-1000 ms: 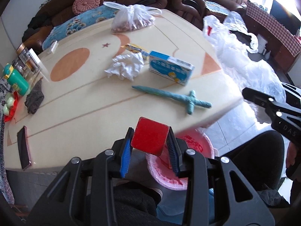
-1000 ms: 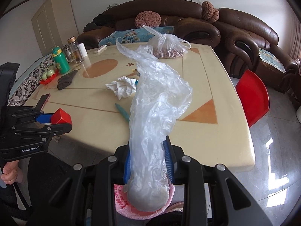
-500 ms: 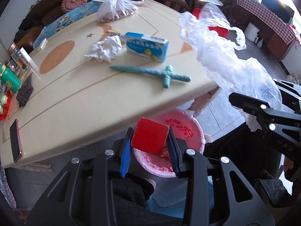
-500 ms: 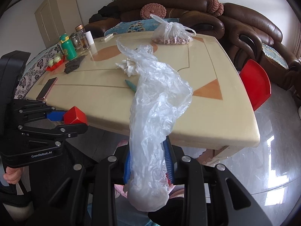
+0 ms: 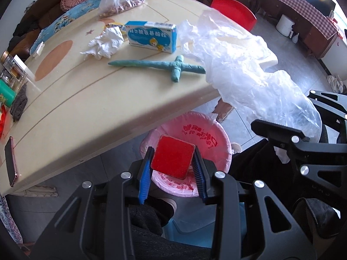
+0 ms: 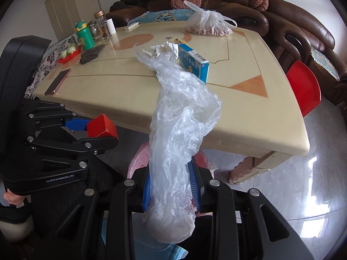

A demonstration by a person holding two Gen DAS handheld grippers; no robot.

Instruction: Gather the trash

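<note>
Table (image 5: 91, 108) takes most of both views, cream top with orange shapes, its near edge overhanging a bin (image 5: 216, 134) lined in pink that stands on the floor below; clear plastic bag (image 6: 180, 117), the biggest piece of trash, pinched in the right gripper (image 6: 171, 186), long axis running from the jaws up and away to drape over the table edge, free end pointing at the far side of the table; likely very light, limp and slippery, so it probably needs a bunched hold as now, not a hold on a single layer; blue box (image 5: 151, 35) lies flat on the table, long side roughly across the left view, looks stiff and light, best taken across its narrow faces; green clay cross (image 5: 160, 66) lies near the table edge, long arm pointing left toward the crumpled tissue (image 5: 106, 43), probably soft and easily bent, so take it near the crossing; tissue soft, weightless, any grip will do; red block (image 5: 172, 159) pinched square between the blue pads of the left gripper (image 5: 172, 164), held directly above the bin mouth, rigid and small; judged ready to drop.
</note>
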